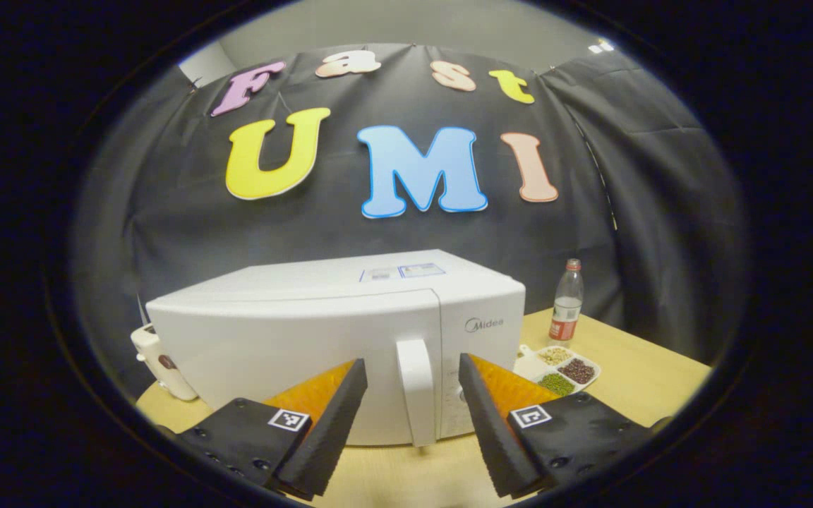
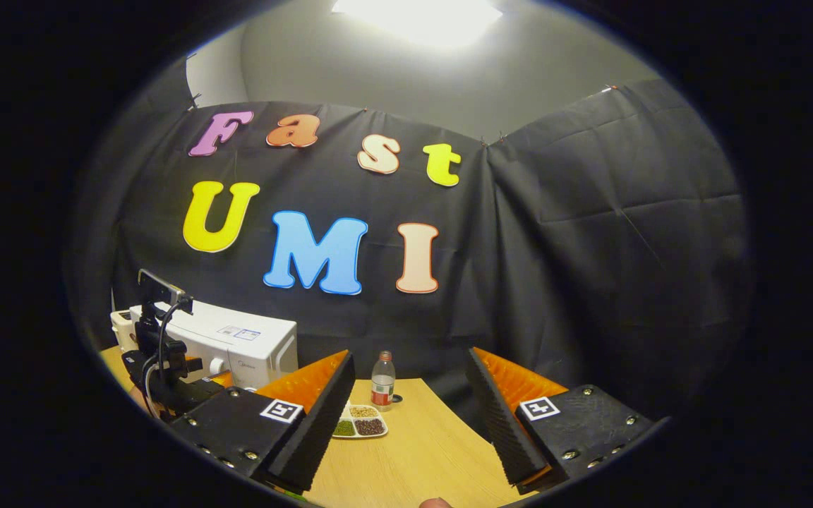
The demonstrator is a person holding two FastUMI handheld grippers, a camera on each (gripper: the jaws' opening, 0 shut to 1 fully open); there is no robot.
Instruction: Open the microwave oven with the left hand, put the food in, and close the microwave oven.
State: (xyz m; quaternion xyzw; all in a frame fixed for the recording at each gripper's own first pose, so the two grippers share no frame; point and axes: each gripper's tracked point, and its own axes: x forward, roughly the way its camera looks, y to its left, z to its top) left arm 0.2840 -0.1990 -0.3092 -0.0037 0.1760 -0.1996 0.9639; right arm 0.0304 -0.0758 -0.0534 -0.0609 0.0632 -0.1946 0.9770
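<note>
White microwave [image 1: 322,339] handle [image 1: 417,391] upright, between open jaws.

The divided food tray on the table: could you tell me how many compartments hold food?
3 in the tray right of the microwave: pale grains at the back, dark beans on the right, green beans in front. A fourth section looks empty.

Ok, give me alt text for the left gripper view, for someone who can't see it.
The left gripper is open, its fingers on either side of the vertical handle of a closed white microwave on a wooden table. To the right sit a divided food tray and a bottle.
</note>
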